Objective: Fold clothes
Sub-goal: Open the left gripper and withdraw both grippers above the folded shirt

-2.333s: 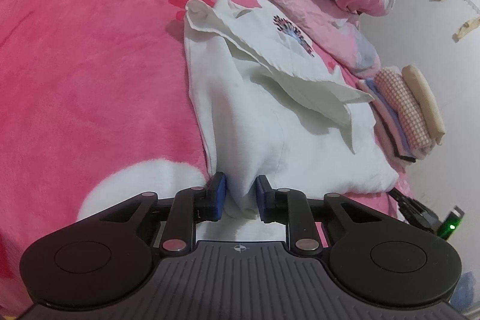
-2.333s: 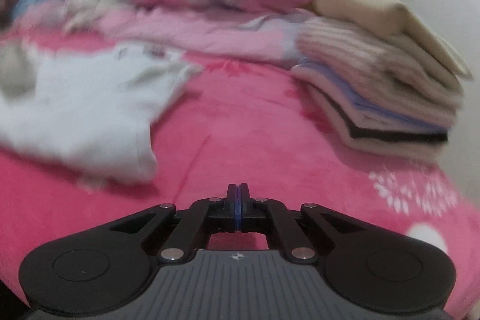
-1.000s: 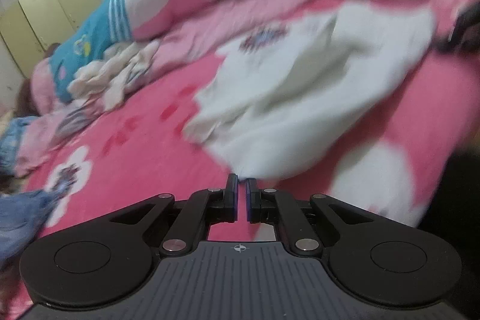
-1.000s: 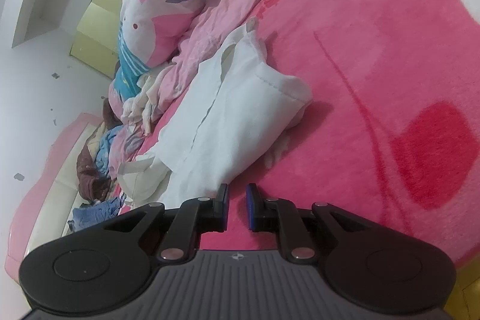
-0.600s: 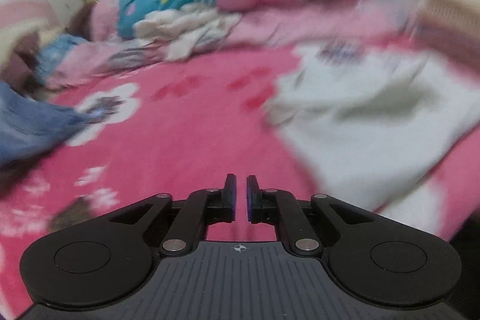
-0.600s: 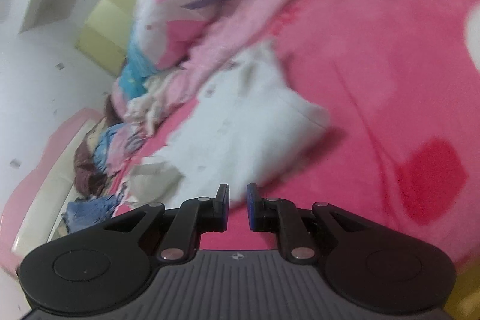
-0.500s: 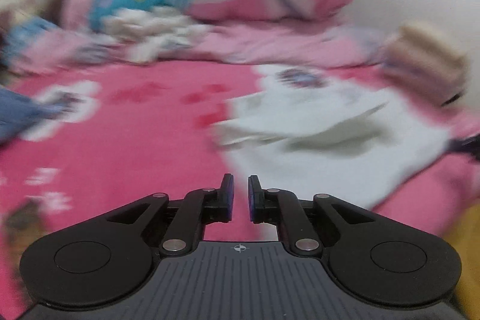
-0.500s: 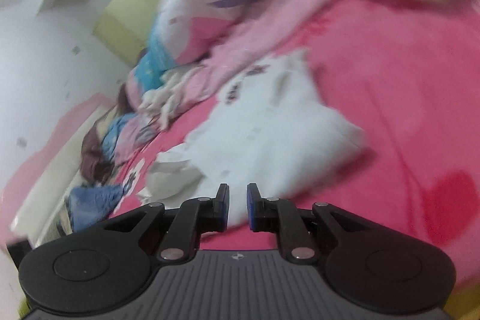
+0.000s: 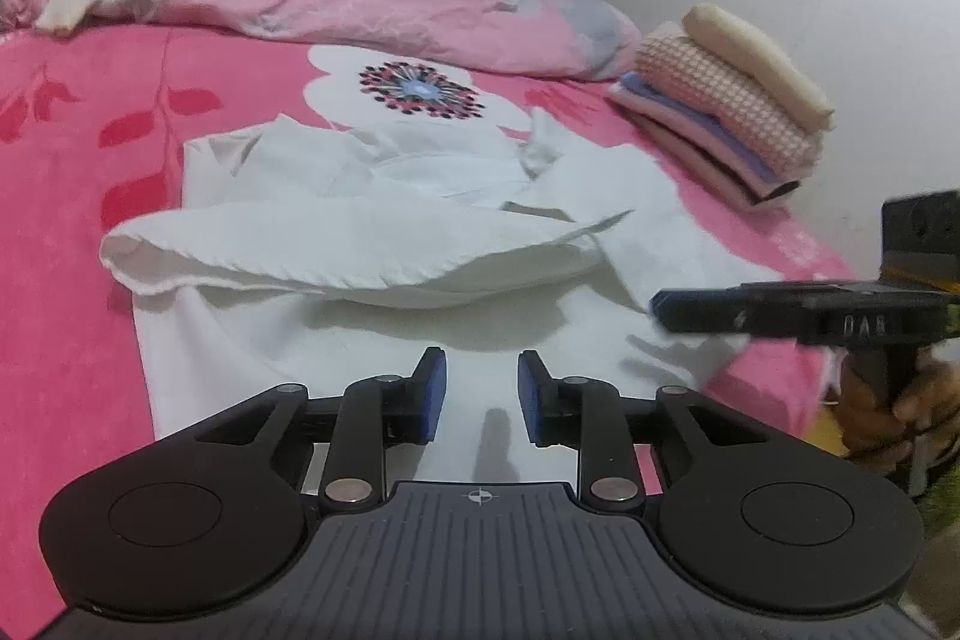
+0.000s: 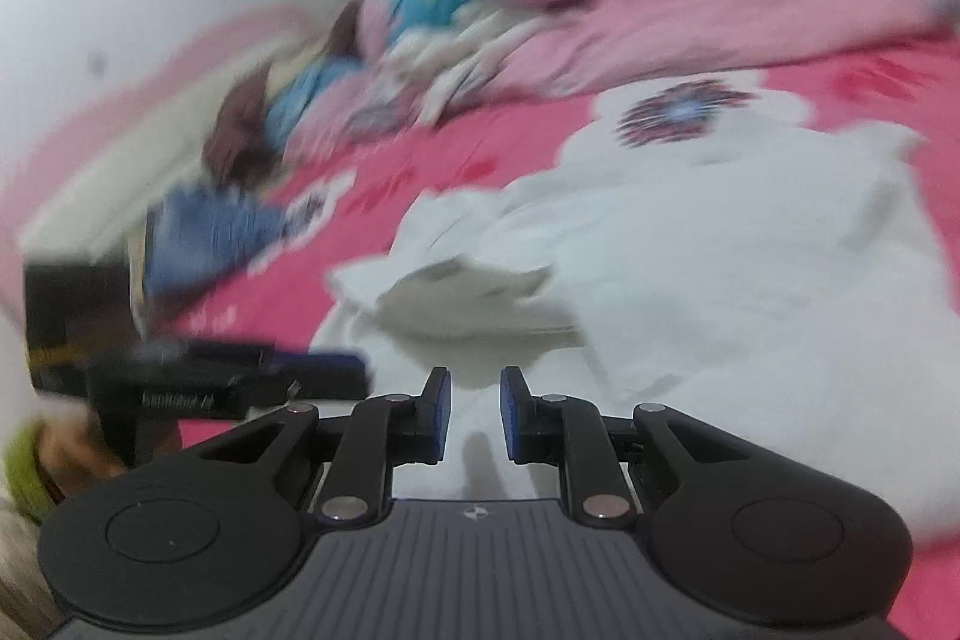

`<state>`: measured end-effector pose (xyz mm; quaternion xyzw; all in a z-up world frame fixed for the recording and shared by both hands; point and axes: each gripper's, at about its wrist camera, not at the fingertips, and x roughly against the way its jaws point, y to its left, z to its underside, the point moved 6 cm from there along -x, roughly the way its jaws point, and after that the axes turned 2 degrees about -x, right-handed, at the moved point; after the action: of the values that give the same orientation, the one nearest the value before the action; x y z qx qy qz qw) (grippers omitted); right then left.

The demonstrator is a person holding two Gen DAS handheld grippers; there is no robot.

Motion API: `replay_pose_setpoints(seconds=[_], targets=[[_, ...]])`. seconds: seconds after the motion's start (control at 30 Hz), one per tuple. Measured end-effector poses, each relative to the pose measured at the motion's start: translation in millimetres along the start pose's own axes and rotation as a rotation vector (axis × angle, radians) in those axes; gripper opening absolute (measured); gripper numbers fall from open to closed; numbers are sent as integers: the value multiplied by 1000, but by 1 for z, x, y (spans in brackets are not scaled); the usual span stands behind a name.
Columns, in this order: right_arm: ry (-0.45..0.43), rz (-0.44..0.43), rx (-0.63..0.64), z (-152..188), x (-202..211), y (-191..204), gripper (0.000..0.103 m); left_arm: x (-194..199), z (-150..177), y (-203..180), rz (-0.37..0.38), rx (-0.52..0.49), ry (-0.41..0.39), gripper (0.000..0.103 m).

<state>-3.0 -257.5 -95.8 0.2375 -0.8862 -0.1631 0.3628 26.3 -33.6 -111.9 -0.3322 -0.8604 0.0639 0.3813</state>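
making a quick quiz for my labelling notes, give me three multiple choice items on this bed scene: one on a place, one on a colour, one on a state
1. Where does the stack of folded clothes sit relative to the white cotton garment, in the left wrist view?
A. beyond it, to the right
B. on top of it
C. to its left

2. What colour is the fleece blanket under the garment?
A. grey
B. pink-red
C. green

3. What state is the left tool in?
A. shut on the garment
B. open, holding nothing
C. shut, empty

Answers:
1 A, the stack lies near the right edge of the bed, past the garment.
2 B, pink-red fleece shows all around the garment.
3 B, a clear gap separates its blue pads, with the white cloth lying flat below them.
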Motion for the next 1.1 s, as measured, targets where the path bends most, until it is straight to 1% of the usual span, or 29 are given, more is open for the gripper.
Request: replay_pose_setpoints(seconds=[0.1,0.17,0.23,0.3,0.37,0.43,0.53,0.63,0.73,0.8,0.87,0.93,1.0,1.03,1.1], targets=[[65,28,99,-2,-33,16,19,-12,0,1,-5,-9,13,26],[103,46,126,-10,-57,18,19,-20,0,2,-9,-16,21,26],[115,70,147,-24,-76,17,19,-22,0,8,-8,12,22,26],[83,104,143,-45,-89,10,19,-23,-1,15,-6,44,22,26],[27,118,72,-71,-94,-4,19,-22,-1,18,8,68,19,26],[-43,92,-25,-92,-91,-17,19,-22,-1,22,24,92,16,26],[-105,78,-124,-106,-79,-30,19,-22,0,25,42,115,13,26],[-114,58,-128,-104,-68,-25,19,-20,1,28,57,132,6,26],[-37,31,-44,-92,-67,-4,19,-16,1,29,63,146,-12,26],[36,11,39,-83,-76,12,19,-16,1,30,66,153,-15,26],[120,12,120,-75,-94,27,19,-16,0,31,68,160,-15,26],[184,37,150,-74,-120,31,19,-18,1,33,68,168,-11,26],[184,66,125,-86,-143,25,19,-19,1,34,65,171,-9,26],[151,79,93,-98,-152,20,19,-19,1,35,62,170,-9,26],[44,90,18,-119,-151,9,19,-19,1,36,56,168,-9,26]])
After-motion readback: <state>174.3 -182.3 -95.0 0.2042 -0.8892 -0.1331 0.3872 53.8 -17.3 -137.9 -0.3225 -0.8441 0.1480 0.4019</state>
